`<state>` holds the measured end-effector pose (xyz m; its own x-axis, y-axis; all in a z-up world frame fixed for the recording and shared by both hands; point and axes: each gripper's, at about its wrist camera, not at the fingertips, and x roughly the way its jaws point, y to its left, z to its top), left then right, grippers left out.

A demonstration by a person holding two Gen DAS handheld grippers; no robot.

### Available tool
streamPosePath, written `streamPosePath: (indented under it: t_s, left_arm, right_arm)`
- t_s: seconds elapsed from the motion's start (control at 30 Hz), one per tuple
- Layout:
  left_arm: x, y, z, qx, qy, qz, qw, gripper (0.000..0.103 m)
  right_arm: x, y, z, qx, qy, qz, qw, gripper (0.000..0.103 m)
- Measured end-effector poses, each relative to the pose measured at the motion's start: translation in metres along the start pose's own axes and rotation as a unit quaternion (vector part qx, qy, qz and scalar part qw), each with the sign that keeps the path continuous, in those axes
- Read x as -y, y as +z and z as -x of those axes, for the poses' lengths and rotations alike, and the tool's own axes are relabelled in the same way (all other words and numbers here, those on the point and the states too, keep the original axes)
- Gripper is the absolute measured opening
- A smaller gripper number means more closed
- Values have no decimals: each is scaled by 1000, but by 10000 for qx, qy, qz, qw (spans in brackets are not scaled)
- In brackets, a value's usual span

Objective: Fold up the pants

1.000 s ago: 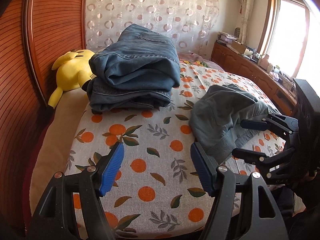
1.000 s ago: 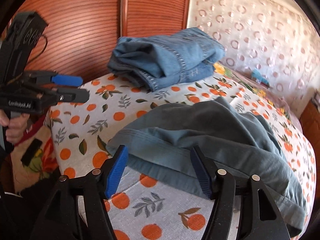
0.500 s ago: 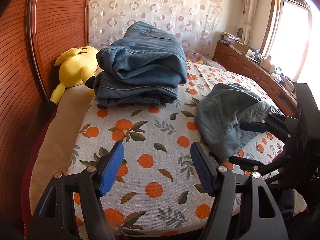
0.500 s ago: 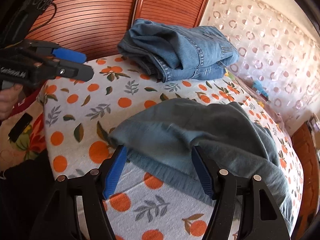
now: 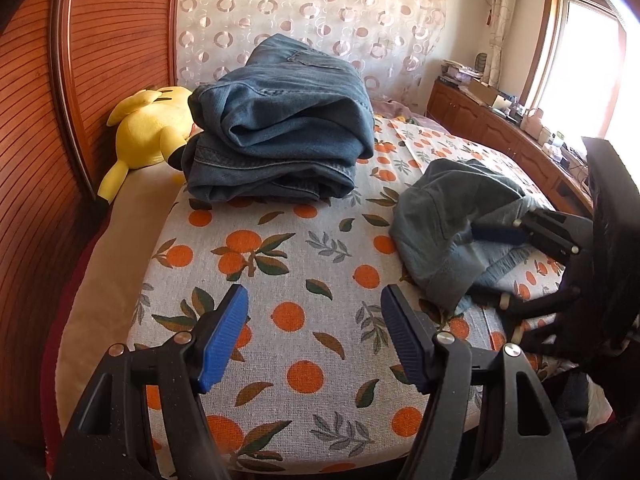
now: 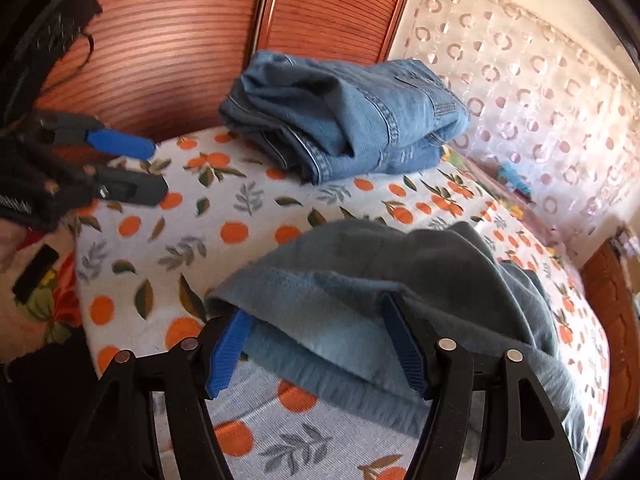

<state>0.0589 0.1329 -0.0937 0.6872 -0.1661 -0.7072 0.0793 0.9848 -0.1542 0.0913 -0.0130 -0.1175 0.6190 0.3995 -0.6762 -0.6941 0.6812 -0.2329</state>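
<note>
Grey-blue pants lie crumpled on the orange-print bed sheet; they also show in the left wrist view at the right. My right gripper is open, with its jaws around the near edge of the pants, the cloth lying between and over the pads. It also shows in the left wrist view, pushed into the pants. My left gripper is open and empty above the bare sheet, left of the pants.
A pile of folded blue jeans sits at the back of the bed. A yellow plush toy lies by the wooden headboard. A wooden cabinet with clutter stands under the window at the right.
My right gripper has moved forward so the edge of the pants now lies between its jaws. My left gripper has pulled back a little and stays open.
</note>
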Motion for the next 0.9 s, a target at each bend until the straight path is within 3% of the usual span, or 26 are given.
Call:
streamPosePath:
  t_s: [0.03, 0.1, 0.27, 0.4, 0.6, 0.73, 0.9]
  left_arm:
    - [0, 0, -1, -8, -12, 6, 10000, 70]
    - [2, 0, -1, -26, -36, -7, 10000, 70]
    - [16, 2, -5, -48, -109, -141, 9998, 70]
    - [34, 9, -11, -57, -241, -320, 9992, 70]
    - [77, 25, -25, -79, -507, -725, 9960, 70]
    - [112, 37, -37, -125, -722, -1015, 9921, 70]
    - [164, 49, -52, -212, -995, -1419, 9846, 70]
  right_arm:
    - [5, 1, 3, 17, 22, -55, 10000, 28]
    - [20, 4, 14, 169, 113, -243, 9995, 6]
    - [74, 5, 62, 710, -96, -859, 9937, 3]
    - [129, -6, 115, 1061, -865, -1298, 9820, 3]
    - [207, -59, 202, 1151, -2209, -2068, 9462, 3]
    - [243, -114, 249, 988, -3017, -2601, 9119, 3]
    - [260, -183, 281, 666, -3477, -3170, 8799, 3]
